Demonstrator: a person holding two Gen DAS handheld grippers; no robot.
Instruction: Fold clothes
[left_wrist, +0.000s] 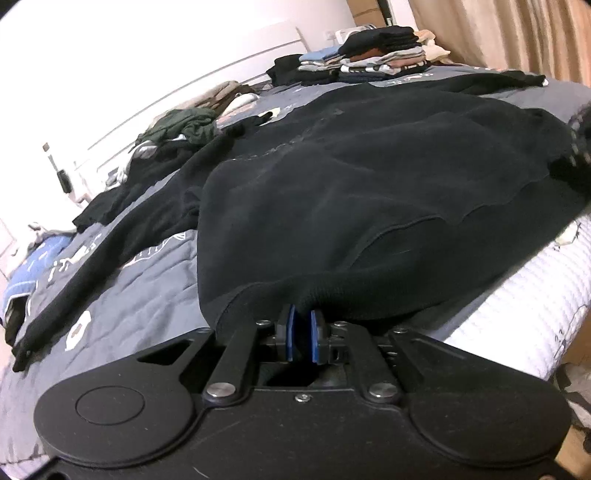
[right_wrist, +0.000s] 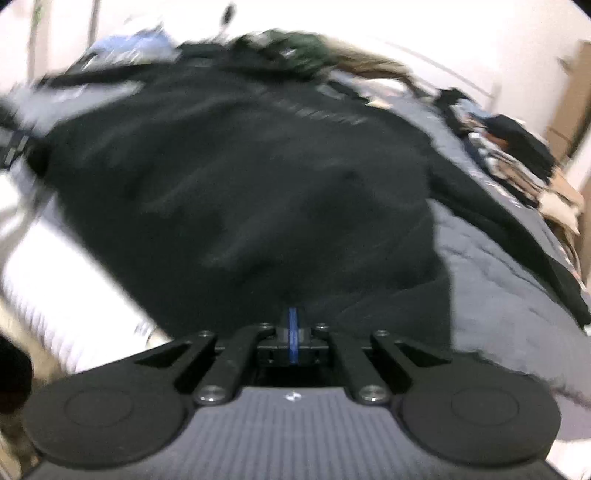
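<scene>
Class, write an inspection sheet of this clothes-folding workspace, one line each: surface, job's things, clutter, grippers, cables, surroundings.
Surface: bed with a grey printed quilt over a white mattress.
Job's things: black sweatshirt spread flat, hem at the near edge.
Clutter: stack of folded clothes at the far side; unfolded pile of clothes by the headboard.
Grippers: left gripper pinching the sweatshirt hem; right gripper shut on the hem, view blurred.
Cables: nothing seen.
Surroundings: beige curtain, white wall.
</scene>
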